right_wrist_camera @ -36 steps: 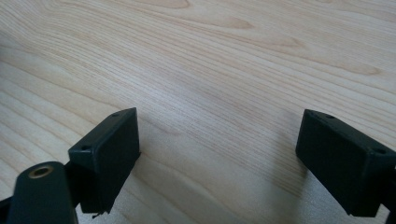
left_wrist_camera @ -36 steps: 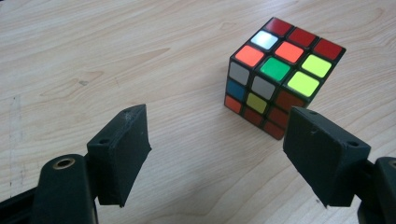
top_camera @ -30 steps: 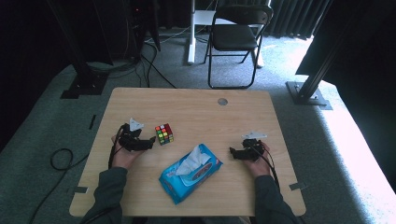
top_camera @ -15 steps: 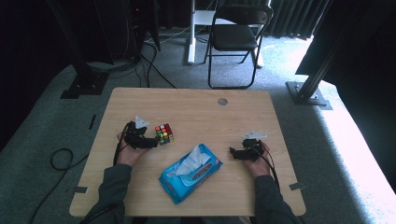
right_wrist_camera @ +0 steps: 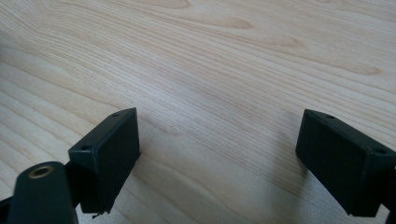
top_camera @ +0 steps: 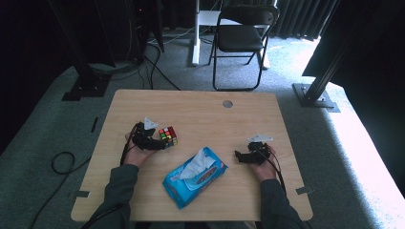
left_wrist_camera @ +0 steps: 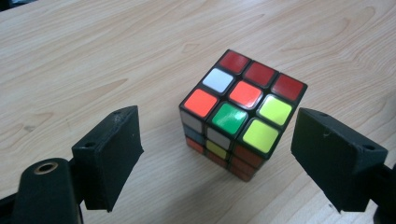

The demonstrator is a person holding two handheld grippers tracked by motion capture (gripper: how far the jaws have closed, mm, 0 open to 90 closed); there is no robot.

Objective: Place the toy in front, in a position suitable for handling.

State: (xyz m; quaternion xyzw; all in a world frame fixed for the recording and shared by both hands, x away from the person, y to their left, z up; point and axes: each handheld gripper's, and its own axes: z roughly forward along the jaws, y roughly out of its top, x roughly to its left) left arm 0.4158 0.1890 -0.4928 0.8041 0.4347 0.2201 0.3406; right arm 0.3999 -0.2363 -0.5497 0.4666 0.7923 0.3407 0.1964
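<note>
I've got the left gripper (left_wrist_camera: 217, 154) spread wide, cube (left_wrist_camera: 243, 114) sitting mid-frame between both jaws, probably not touching yet. Right gripper (right_wrist_camera: 217, 158) also released, idle over bare table (right_wrist_camera: 224, 56).

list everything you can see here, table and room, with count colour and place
rubik's cube: 1, multicoloured, table left, between the open left jaws
wet wipes pack: 1, blue with a white wipe sticking out, table front centre
table: 1, light wood, centre, round cable hole near far edge
folding chair: 1, black, on the floor behind the table
cables: several, black, on the grey carpet far left
left gripper: 1, black, open, at the cube
right gripper: 1, black, open over bare wood, table right
sleeves: 2, dark green, bottom edge
</note>
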